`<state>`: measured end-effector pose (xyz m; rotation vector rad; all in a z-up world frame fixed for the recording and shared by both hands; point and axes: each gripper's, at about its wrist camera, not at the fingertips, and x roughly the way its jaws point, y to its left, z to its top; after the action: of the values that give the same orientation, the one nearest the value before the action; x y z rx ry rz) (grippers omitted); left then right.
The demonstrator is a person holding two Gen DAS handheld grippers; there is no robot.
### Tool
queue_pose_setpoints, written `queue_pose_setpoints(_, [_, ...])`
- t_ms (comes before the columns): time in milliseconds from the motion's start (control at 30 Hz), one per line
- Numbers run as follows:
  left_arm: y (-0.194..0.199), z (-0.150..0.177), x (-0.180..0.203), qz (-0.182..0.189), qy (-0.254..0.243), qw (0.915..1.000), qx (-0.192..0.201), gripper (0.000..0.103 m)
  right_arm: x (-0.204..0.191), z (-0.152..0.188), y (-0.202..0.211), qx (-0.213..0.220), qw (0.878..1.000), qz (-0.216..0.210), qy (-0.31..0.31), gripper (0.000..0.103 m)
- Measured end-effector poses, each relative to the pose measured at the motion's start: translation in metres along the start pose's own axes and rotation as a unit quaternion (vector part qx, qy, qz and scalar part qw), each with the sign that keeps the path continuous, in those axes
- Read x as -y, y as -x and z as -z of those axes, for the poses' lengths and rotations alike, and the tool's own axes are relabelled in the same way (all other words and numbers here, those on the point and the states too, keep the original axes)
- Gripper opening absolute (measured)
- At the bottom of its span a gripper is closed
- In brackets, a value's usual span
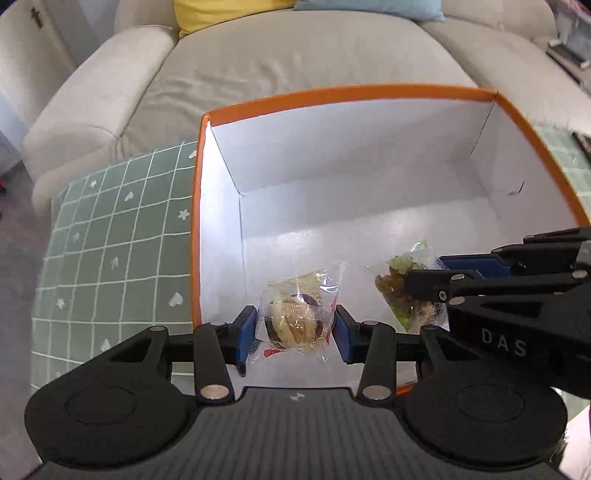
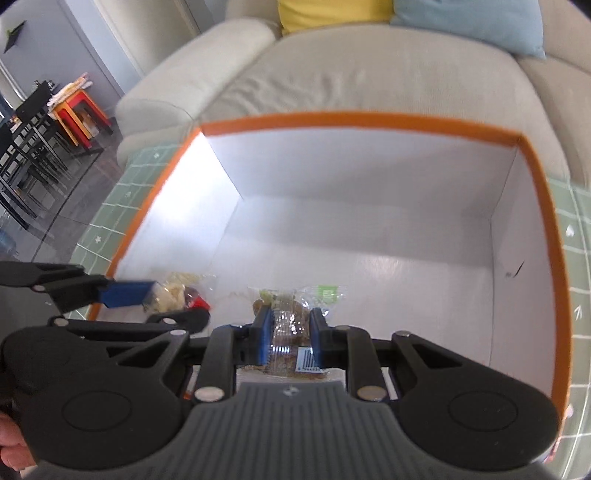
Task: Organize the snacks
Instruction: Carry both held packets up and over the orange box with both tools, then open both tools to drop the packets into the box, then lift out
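A white box with an orange rim [image 1: 332,96] stands on a green checked cloth; it also shows in the right wrist view [image 2: 351,120]. My left gripper [image 1: 295,328] is shut on a clear-wrapped round pastry snack [image 1: 295,321] over the box's near left floor. My right gripper [image 2: 290,338] is shut on a clear-wrapped brown snack with a green label [image 2: 291,314] over the near middle. In the left wrist view the right gripper [image 1: 439,273] comes in from the right with its snack [image 1: 402,288]. In the right wrist view the left gripper [image 2: 147,299] and its snack [image 2: 177,295] sit at the left.
The green checked cloth [image 1: 110,251] covers the table around the box. A beige sofa [image 1: 295,55] with a yellow cushion [image 1: 229,14] and a blue cushion [image 2: 469,22] stands behind. Black chairs and a red-orange stool [image 2: 77,110] are far left.
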<state>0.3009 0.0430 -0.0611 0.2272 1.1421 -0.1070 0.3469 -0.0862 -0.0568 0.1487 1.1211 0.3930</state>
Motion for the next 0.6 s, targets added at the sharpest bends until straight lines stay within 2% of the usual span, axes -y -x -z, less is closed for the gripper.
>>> queue_pose_setpoints(167, [-0.004, -0.001, 0.007, -0.014, -0.023, 0.9996, -0.006, 0.051, 0.007, 0.001, -0.013, -0.029, 0.999, 0.007, -0.016, 0.019])
queue_pose_setpoints(367, [-0.004, -0.003, 0.010, -0.029, -0.025, 0.9993, -0.004, 0.055, 0.008, 0.007, -0.018, -0.049, 0.998, 0.010, -0.026, 0.021])
queue_pose_setpoints(500, [0.003, -0.004, 0.012, -0.041, -0.031, 0.9987, 0.004, 0.065, 0.005, 0.007, -0.016, -0.046, 0.998, 0.018, -0.024, 0.021])
queue_pose_setpoints(600, [0.010, -0.004, 0.011, -0.045, -0.031, 0.9984, 0.013, 0.068, 0.003, 0.006, -0.011, -0.037, 0.998, 0.038, -0.014, 0.033])
